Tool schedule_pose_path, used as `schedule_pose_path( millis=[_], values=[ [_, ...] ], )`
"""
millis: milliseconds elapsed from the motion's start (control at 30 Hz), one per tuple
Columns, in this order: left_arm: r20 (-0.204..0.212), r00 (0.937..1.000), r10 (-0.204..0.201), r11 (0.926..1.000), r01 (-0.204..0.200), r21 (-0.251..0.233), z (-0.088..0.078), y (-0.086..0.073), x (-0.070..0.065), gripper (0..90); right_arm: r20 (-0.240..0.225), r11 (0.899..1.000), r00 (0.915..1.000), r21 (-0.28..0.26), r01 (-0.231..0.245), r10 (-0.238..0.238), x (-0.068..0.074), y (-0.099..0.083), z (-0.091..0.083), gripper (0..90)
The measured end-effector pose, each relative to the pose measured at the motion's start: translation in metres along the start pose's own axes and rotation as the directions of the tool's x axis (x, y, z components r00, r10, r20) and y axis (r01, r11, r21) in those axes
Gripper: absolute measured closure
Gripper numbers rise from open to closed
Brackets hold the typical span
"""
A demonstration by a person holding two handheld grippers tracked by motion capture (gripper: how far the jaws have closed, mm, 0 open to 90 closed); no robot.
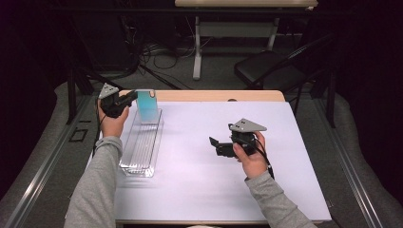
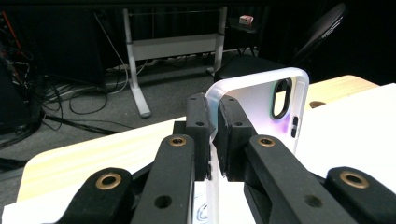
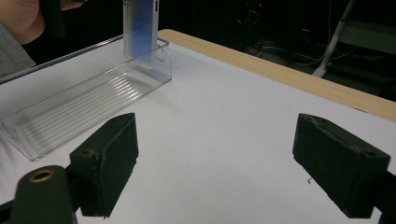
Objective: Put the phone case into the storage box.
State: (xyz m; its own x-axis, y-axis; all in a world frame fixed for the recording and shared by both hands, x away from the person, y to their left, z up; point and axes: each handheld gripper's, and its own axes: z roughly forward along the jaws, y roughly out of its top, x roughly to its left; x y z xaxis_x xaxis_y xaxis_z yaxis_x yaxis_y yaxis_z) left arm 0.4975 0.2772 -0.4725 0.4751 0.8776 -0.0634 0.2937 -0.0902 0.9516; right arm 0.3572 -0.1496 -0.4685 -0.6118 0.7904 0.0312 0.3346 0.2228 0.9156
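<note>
Black folding chair [image 1: 268, 70] at approx 1 o'clock beyond the table, w/ a white-legged desk [image 1: 197, 45] at 12 behind it. Loose cables [image 1: 157, 54] on the grey floor at 11 (tangled, can't tell how many). Small box [image 2: 246, 19] on a far ledge, seen in the left gripper view.

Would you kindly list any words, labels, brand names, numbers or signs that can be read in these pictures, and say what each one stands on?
None can be read.
The translucent phone case with a blue back, clamped in the left tool, bears no print.
The clear plastic tray and the white table cover are plain.
A small red and white box on the far desk is too small and blurred to read.
</note>
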Motion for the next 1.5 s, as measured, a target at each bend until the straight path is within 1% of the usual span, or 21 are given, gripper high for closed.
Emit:
schedule_pose_path(
  millis=[333, 767, 933, 1233, 1500],
  values=[
    [0.005, 1.0, -0.005, 1.0, 0.005, 0.0, 0.004, -0.008, 0.003, 84.4, 0.001, 1.0, 1.0, 0.006, -0.001, 0.001, 0.0, -0.001, 0.001, 13.9],
    [0.015, 0.9999, 0.005, 0.9999, -0.005, 0.014, 0.012, -0.014, 0.002, 84.4, 0.002, 1.0, 1.0, 0.009, -0.009, 0.009, -0.002, -0.002, 0.001, 13.9],
    [0.01, 0.9998, 0.015, 0.9996, -0.015, 0.026, 0.014, -0.016, 0.002, 84.4, 0.001, 1.0, 1.0, 0.009, -0.01, 0.01, -0.002, -0.002, 0.001, 13.9],
    [-0.001, 0.9999, 0.014, 0.9998, -0.014, 0.014, 0.016, -0.017, 0.005, 84.4, 0.0, 1.0, 1.0, 0.01, -0.003, 0.003, -0.002, -0.003, 0.002, 13.9],
    [-0.001, 0.9999, 0.014, 0.9998, -0.014, 0.015, 0.018, -0.019, 0.007, 84.4, 0.0, 1.0, 1.0, 0.013, -0.007, 0.007, -0.002, -0.003, 0.003, 13.9]
  ],
)
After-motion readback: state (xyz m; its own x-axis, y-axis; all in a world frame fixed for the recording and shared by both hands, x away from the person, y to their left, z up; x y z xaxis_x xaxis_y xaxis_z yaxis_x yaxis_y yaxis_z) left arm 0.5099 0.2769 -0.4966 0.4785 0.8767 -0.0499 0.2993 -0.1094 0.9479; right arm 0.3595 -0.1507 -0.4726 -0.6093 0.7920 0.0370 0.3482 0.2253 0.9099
